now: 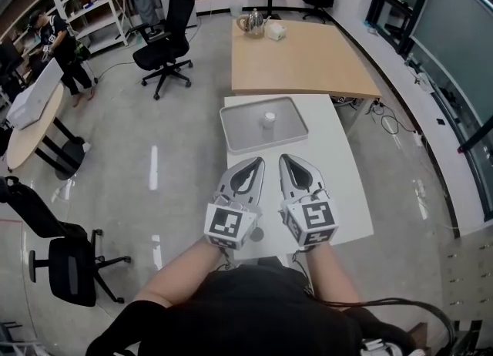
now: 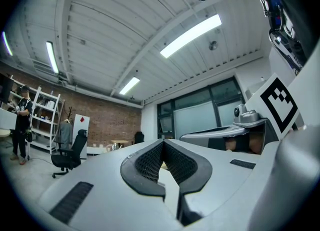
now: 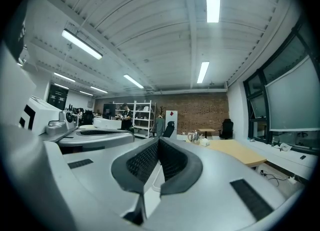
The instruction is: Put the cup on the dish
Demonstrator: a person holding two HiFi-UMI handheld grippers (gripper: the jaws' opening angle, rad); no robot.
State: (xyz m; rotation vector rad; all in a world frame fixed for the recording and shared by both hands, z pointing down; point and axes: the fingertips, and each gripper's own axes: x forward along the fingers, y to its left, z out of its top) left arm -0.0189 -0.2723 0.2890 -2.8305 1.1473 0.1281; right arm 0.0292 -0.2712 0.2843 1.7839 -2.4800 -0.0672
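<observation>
Left gripper (image 1: 256,162), right gripper (image 1: 284,159) side by side over near end of white table (image 1: 343,193) — both jaw pairs closed together, empty. Cup (image 1: 268,120) upright on grey dish (image 1: 240,137), well apart.

Left gripper (image 1: 254,166) and right gripper (image 1: 285,162) were held side by side, near each other, tips pointing forward. Both had jaws together with nothing between them. Bare forearms (image 1: 183,271) angled inward behind them.
</observation>
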